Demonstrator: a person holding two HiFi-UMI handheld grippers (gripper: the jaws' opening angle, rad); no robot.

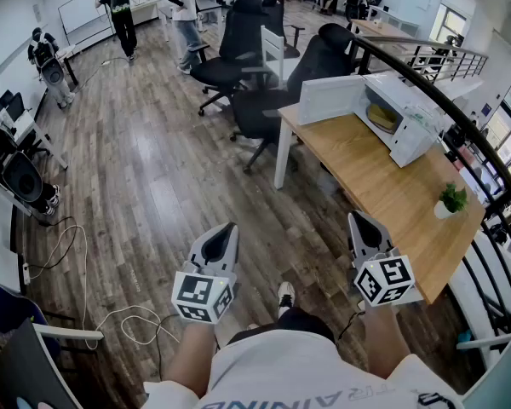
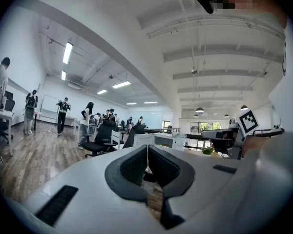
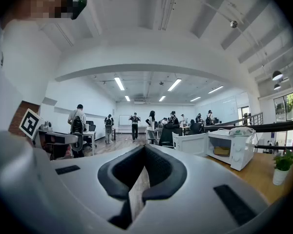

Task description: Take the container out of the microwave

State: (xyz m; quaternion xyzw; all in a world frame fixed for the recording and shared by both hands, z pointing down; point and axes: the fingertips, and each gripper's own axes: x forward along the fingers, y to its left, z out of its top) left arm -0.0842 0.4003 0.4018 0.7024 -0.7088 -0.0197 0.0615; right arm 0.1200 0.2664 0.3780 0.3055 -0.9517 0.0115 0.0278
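A white microwave (image 1: 394,113) stands on the far end of a wooden table (image 1: 383,190), its door (image 1: 330,98) swung open to the left. Inside it sits a yellowish container (image 1: 381,118), also visible in the right gripper view as the container (image 3: 222,151) inside the microwave (image 3: 229,150). Both grippers are held level in front of the person, well short of the table. The left gripper (image 1: 227,232) is shut with nothing in it. The right gripper (image 1: 358,222) is also shut and empty. In the left gripper view the microwave (image 2: 158,140) is far off.
A small potted plant (image 1: 450,201) stands on the table near its right edge. Black office chairs (image 1: 238,49) crowd the floor behind the table. A curved black railing (image 1: 468,135) runs along the right. Cables (image 1: 94,313) lie on the wooden floor at left. Several people stand far back.
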